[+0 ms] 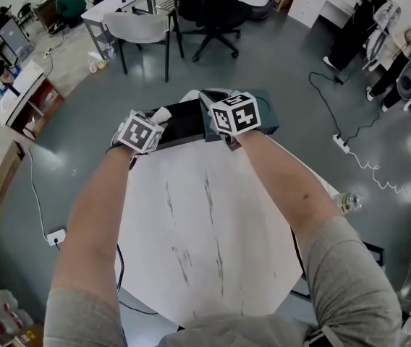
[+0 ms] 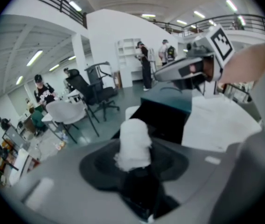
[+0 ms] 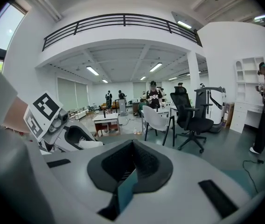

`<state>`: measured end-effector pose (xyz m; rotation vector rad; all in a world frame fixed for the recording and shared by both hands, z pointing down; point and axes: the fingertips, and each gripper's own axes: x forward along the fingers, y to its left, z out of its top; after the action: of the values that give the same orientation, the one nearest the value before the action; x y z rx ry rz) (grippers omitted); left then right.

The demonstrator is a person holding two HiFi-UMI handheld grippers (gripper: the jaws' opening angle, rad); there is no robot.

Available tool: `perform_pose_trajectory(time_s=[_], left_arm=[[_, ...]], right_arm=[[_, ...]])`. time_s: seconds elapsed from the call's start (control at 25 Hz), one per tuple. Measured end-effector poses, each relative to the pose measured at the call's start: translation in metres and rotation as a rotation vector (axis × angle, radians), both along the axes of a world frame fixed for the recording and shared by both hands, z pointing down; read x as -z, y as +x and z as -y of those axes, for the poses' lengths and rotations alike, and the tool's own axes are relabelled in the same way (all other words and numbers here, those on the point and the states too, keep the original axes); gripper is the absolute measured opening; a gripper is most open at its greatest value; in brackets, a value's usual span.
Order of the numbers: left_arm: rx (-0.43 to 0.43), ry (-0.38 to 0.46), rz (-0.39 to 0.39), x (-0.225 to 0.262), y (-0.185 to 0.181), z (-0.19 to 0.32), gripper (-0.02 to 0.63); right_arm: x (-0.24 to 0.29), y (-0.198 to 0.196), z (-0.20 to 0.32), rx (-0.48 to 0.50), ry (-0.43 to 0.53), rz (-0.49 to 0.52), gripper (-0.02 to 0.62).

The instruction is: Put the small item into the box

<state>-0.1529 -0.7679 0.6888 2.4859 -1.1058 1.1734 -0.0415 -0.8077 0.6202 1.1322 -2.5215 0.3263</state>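
A small white crumpled item (image 2: pixel 133 144) stands between the jaws of my left gripper (image 2: pixel 133 164), which is shut on it. In the head view that gripper (image 1: pixel 158 118) and its item (image 1: pixel 163 113) hover at the left end of the open box (image 1: pixel 184 123), black inside, at the table's far edge. The box's dark hollow (image 2: pixel 163 120) lies just ahead of the item. My right gripper (image 1: pixel 218 104) sits at the box's right side. A thin teal flap of the box (image 3: pixel 126 190) is pinched between its jaws (image 3: pixel 128 181). The teal lid (image 1: pixel 267 111) spreads to the right.
The round white table (image 1: pixel 205 237) carries the box at its far rim. Beyond it stand a white chair (image 1: pixel 144 31) and a black office chair (image 1: pixel 213 13). A power strip and cable (image 1: pixel 343 144) lie on the grey floor at right. People stand far off.
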Motion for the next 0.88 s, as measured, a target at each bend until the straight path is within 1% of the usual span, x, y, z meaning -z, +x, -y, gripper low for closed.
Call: perform_pose_trajectory(time_s=[0.24,0.44,0.6,0.88], left_arm=[[-0.059,-0.024,0.075,-0.018,0.006,0.003,0.186],[-0.085,-0.050,0.135,-0.025,0.008,0.003,0.186],[-0.080,-0.090,0.149,-0.033,0.008,0.001,0.187],[-0.096,-0.131,0.173,-0.049,0.008,-0.004,0.189]], right_arm=[[-0.007,0.000,-0.001,0.006,-0.005,-0.010,0.003],[-0.005,0.003,0.000,0.003,0.000,-0.010,0.003],[-0.008,0.005,0.000,-0.003,0.000,-0.013,0.003],[-0.011,0.008,0.001,-0.004,0.002,-0.016,0.003]])
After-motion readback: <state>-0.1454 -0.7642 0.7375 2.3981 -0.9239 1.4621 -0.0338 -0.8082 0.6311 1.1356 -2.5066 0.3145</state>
